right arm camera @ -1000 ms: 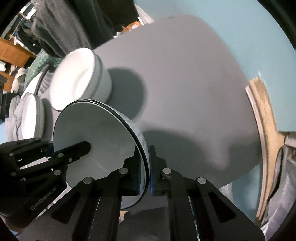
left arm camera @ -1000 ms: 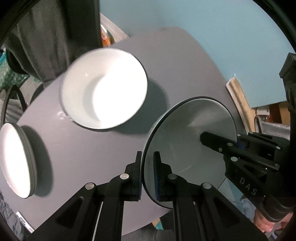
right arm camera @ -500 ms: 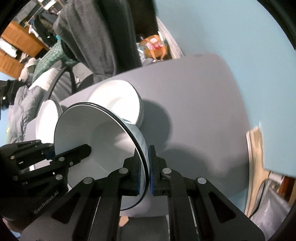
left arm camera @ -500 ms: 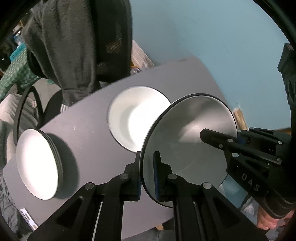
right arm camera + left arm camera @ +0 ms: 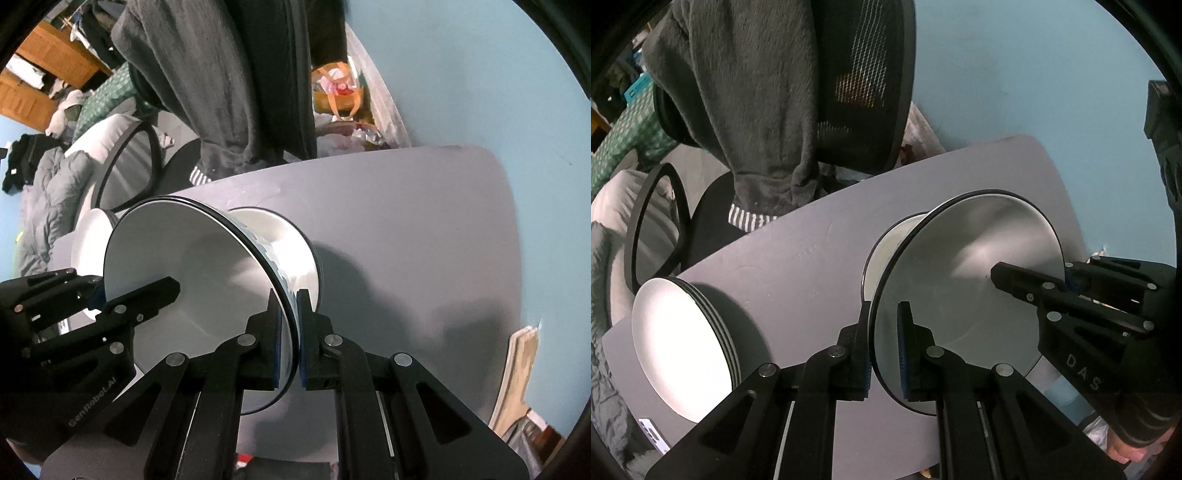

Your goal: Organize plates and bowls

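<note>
The bowl [image 5: 964, 280] is up over the middle of the desk [image 5: 798, 258]. We squeeze its rim with our left gripper [image 5: 884, 354] and right gripper [image 5: 291, 343], above another bowl [image 5: 291, 243].

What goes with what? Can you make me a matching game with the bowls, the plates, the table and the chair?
Things:
1. held bowl
2. second bowl
3. stack of plates
4. chair

Where or how:
A. draped with a grey garment
B. standing on the grey table, partly hidden behind another dish
C. pinched at its rim by the left claw and the right claw
D. piled near the table's left edge in the left camera's view

Pairs: 1-C, 2-B, 3-D, 4-A
</note>
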Motion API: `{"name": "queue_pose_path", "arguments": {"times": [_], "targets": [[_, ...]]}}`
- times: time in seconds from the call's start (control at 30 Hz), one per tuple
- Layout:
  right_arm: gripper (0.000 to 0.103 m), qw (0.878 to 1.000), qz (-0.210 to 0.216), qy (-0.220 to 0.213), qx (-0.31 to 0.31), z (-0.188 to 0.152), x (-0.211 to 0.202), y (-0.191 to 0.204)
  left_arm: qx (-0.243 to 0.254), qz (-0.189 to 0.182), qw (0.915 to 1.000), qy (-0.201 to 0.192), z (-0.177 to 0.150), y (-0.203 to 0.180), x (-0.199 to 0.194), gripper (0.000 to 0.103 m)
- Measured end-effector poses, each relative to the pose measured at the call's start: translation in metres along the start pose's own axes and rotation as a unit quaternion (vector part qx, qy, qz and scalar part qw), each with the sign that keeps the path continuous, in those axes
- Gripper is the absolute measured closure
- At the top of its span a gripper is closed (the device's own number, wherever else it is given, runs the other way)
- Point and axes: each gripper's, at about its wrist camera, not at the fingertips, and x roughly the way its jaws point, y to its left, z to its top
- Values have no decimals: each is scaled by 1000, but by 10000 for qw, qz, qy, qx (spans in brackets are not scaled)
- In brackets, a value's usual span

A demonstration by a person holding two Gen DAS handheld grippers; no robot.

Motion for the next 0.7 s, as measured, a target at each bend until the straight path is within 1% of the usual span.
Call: {"name": "queue_pose_path", "arguments": {"times": [0.17, 0.3, 0.5, 0.7], "targets": [[95, 9995, -181, 193, -142, 3, 10, 2, -97, 103, 9998, 118, 2, 3, 10, 93], [95, 9991, -238, 309, -171, 3, 16, 1, -54, 244, 9996, 158, 2, 0, 15, 93], [95, 9992, -191, 319, -122, 5, 19, -2, -186, 234, 9994, 193, 5, 2, 16, 93], [95, 9991, -100, 401, -2, 6, 19, -6, -55, 302, 9993, 208, 4, -2, 18, 93]]}}
